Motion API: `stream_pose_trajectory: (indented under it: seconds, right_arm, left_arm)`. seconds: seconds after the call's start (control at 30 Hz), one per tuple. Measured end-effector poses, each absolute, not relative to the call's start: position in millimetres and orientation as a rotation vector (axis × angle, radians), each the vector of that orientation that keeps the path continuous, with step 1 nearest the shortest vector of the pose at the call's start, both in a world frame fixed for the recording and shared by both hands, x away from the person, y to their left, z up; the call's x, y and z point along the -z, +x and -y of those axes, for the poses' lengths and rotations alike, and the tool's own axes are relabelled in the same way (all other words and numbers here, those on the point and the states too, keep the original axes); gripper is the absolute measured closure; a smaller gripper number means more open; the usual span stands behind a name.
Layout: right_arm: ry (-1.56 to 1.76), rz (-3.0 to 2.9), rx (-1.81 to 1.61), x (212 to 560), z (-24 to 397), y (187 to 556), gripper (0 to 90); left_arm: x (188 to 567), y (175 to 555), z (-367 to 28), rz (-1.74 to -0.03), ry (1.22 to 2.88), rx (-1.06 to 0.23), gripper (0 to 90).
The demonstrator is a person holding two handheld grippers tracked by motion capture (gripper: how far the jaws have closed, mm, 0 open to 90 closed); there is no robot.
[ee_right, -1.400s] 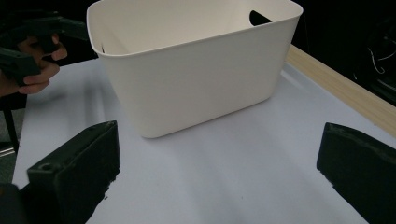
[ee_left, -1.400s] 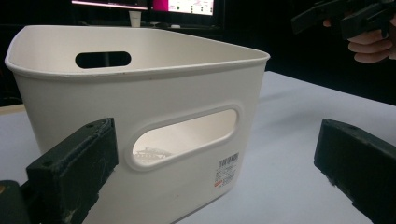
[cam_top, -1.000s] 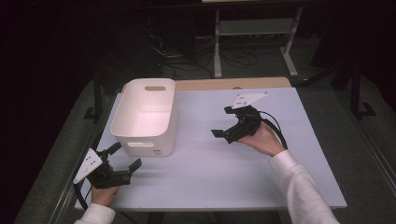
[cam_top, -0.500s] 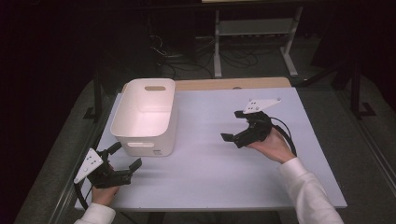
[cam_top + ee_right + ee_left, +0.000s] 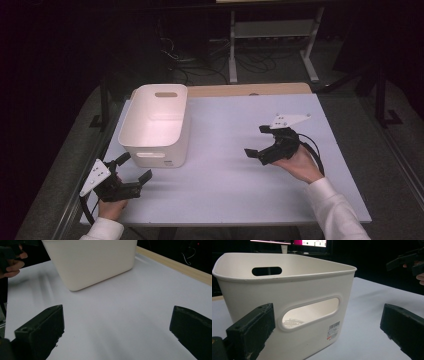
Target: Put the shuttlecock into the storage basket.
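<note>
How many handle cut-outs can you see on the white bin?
2. One is in the far end wall of the white bin; the other is in the near end wall, facing the left gripper. The long sides show none.

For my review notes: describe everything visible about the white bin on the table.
The white bin looks like smooth plastic: rectangular, rounded corners, open top, walls tapering slightly downward. Each short end has an oval handle slot, and a small barcode label sits beside the near slot. It stands upright on the table's left half. No contents can be made out. Neither hand-held gripper touches it.
</note>
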State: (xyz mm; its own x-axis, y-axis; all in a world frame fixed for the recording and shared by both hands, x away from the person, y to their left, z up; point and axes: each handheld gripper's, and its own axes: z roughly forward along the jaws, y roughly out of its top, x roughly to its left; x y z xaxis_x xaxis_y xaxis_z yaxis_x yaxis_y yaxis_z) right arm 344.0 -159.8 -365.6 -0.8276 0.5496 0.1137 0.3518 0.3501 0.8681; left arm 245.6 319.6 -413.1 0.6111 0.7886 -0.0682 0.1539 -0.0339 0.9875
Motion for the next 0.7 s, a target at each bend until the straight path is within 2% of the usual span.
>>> stream_pose_trajectory:
  seconds: [0.7]
  right_arm:
    - [0.869,-2.347,-1.504,383,187,322,0.0]
  left_arm:
    - [413,246,-320,-0.818,1.574,-0.618,0.0]
